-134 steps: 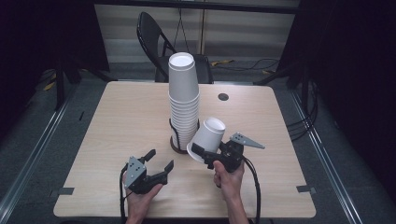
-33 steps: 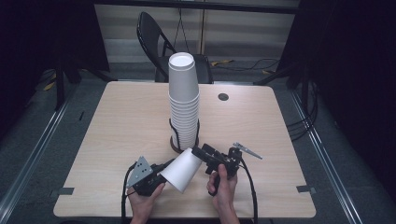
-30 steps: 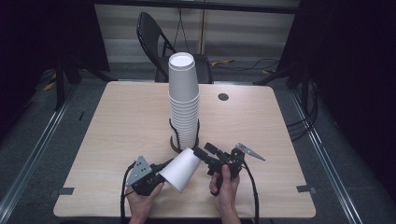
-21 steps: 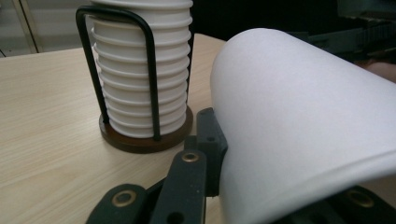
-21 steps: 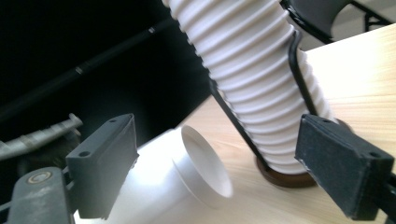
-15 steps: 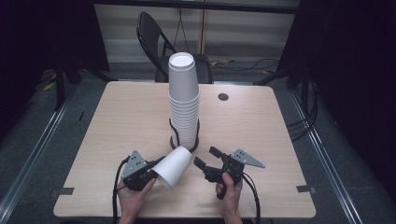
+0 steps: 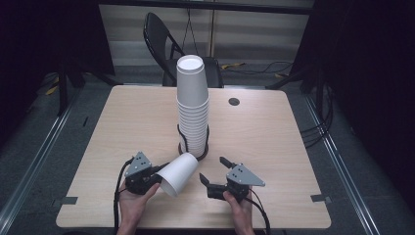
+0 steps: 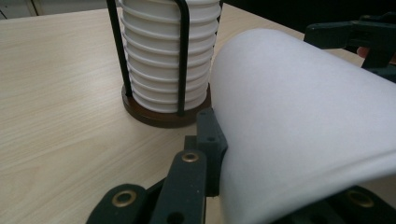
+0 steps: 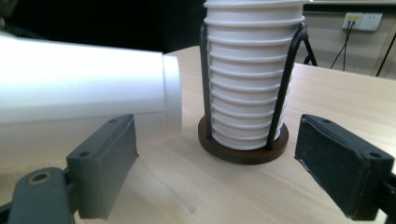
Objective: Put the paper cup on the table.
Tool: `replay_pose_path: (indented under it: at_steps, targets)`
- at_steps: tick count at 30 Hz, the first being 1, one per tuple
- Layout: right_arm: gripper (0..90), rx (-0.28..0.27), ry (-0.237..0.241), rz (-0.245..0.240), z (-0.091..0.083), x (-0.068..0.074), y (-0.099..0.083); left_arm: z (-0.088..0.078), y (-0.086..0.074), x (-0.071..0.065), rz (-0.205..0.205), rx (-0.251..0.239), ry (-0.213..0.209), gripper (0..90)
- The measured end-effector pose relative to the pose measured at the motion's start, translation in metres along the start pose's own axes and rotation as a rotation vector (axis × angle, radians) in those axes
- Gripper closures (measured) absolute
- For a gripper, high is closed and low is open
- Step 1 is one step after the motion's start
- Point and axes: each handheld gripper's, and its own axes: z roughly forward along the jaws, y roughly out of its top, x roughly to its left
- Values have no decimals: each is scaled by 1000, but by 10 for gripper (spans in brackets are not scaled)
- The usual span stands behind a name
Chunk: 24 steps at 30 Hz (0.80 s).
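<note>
I am now carrying the white paper cup [image 7: 178, 174] in my left claw [image 7: 152, 175] alone; a moment ago my right claw [image 7: 214, 172] was gripping it too, and since then it has let go and drawn off toward my right. The handover looks finished to me, so the cup is the left hand's to place. The left claw is clenched on the cup near its rim, holding it tilted on its side above the pale wooden bench [image 7: 274, 142], base pointing toward the tall stack of white paper cups in a black wire holder [image 7: 193, 110]. My right claw is hanging released, jaws spread wide, low over the bench just beside the stack.
</note>
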Motion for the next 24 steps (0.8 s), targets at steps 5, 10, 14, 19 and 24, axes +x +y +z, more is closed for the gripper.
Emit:
replay_pose_path:
  at_steps: [5, 10, 14, 19, 24]
  targets:
    - [128, 40, -9, -113, 3, 8, -3, 0, 4, 3, -23, 16, -16, 865]
    - [129, 73, -22, -227, 5, 18, -5, 2, 9, 3, -7, 62, -25, 866]
    - [129, 101, -6, -286, 7, 26, -5, 5, 12, 3, -4, 103, -30, 866]
    - [128, 107, -23, -438, 6, 36, -5, 11, 16, 5, 7, 153, -38, 866]
    - [117, 112, -3, -562, 9, 42, -7, 13, 24, 4, 22, 170, -45, 866]
